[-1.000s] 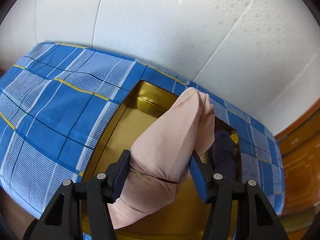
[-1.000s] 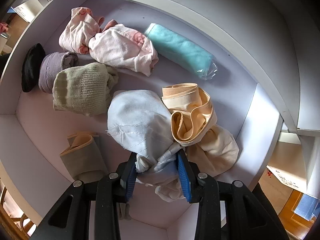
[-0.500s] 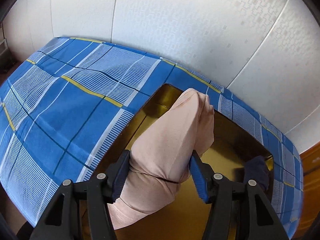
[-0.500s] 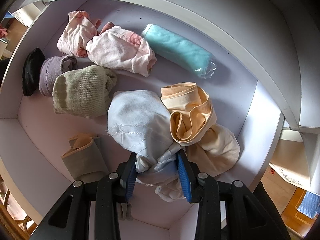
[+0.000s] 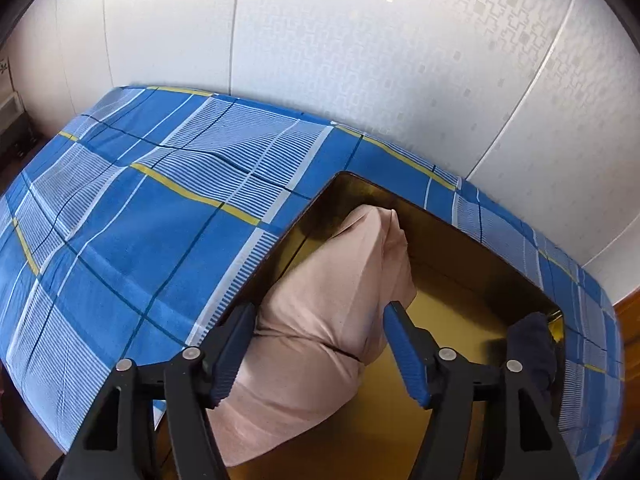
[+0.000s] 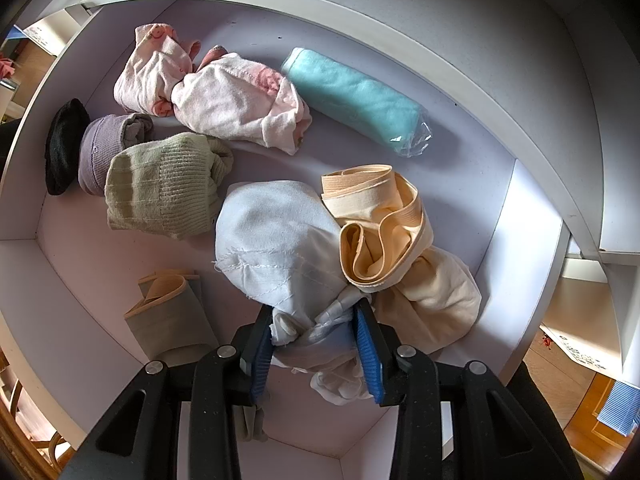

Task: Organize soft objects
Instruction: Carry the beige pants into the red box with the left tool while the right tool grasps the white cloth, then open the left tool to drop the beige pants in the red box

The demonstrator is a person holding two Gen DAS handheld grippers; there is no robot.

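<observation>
Left gripper (image 5: 320, 344): jaws have just been opening; right pad stands clear of the pink bundle (image 5: 332, 304), left pad possibly still brushing it. Bundle lies in the gold tray (image 5: 472, 300) on the blue checked cloth (image 5: 140, 240). Right gripper (image 6: 316, 344): pads pinch the pale blue cloth (image 6: 276, 240) inside the white drawer (image 6: 500, 216), beside the cream garment (image 6: 384, 232).

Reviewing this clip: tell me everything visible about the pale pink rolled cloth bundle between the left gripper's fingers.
The pale pink rolled cloth bundle is a soft, matte, knit-looking fabric, folded into a plump roll with a crease low on its near end. It lies tilted, its far tip toward the corner of the shiny gold tray, resting on the tray floor. The left gripper straddles it; its jaws have just been opening, and a gap shows beside the right blue pad.
</observation>
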